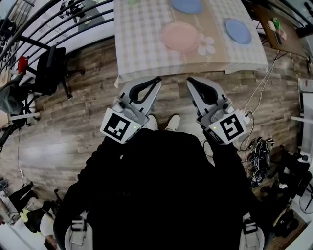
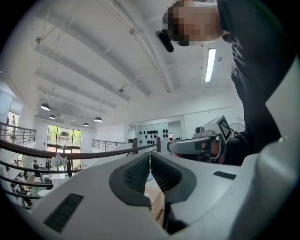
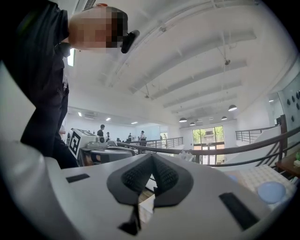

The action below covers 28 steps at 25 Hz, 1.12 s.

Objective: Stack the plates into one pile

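The plates are flat, round, plain-coloured dishes lying apart on the checked cloth of the desk [image 1: 139, 44]. The pink plate [image 1: 181, 35] is pale and lies straight ahead of the gap between the two claws, well apart from both. The near blue plate [image 1: 238, 30] lies ahead and to the right of the right claw [image 1: 190, 79]. The far blue plate [image 1: 188, 5] lies beyond the pink plate and is cut by the picture's top edge. No plate touches another.

Both claws are held low, close to the person's body, over the wooden floor [image 1: 88, 97] short of the desk's near edge. They sit side by side, with tips aimed at the desk and leaning slightly toward each other. The left claw [image 1: 157, 79] is clenched, pads together with nothing between them; the right claw is likewise clenched and empty.

Count: three plates, one pink and two blue; two claws
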Each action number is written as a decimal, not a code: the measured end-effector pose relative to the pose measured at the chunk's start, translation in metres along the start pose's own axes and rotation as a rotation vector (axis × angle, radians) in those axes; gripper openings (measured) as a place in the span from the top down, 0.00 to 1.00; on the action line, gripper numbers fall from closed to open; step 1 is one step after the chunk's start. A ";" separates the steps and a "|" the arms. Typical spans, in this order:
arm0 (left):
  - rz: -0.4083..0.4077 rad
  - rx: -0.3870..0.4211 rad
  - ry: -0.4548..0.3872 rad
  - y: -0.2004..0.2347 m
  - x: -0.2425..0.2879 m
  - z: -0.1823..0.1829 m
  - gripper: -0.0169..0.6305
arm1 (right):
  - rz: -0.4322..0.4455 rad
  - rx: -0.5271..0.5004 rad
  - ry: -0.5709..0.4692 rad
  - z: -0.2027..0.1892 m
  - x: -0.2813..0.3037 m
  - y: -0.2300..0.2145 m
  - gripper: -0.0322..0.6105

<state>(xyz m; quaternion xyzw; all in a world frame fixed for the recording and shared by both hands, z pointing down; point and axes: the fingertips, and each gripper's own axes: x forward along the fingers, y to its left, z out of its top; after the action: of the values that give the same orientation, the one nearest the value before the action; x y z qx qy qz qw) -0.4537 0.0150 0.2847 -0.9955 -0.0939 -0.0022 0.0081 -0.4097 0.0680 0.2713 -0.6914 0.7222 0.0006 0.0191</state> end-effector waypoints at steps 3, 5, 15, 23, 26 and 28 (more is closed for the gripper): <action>0.005 0.030 -0.007 -0.009 0.012 0.005 0.94 | -0.006 -0.009 0.014 -0.002 -0.015 -0.013 0.94; 0.006 0.044 -0.004 -0.016 0.020 0.007 0.94 | -0.018 -0.020 0.033 -0.007 -0.025 -0.022 0.94; -0.025 0.063 0.022 -0.051 0.064 0.004 0.94 | -0.035 0.004 -0.011 -0.006 -0.059 -0.052 0.94; -0.098 0.054 0.025 -0.080 0.121 0.001 0.94 | -0.097 0.012 -0.022 -0.006 -0.099 -0.094 0.94; -0.120 0.046 0.030 -0.083 0.142 -0.003 0.94 | -0.126 0.024 -0.024 -0.006 -0.110 -0.113 0.94; -0.140 0.036 0.034 -0.083 0.155 -0.007 0.94 | -0.139 0.017 -0.018 -0.008 -0.114 -0.124 0.94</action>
<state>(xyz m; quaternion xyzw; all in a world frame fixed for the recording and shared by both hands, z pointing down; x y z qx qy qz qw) -0.3167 0.1250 0.2936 -0.9860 -0.1632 -0.0180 0.0274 -0.2807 0.1762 0.2858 -0.7396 0.6723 -0.0005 0.0317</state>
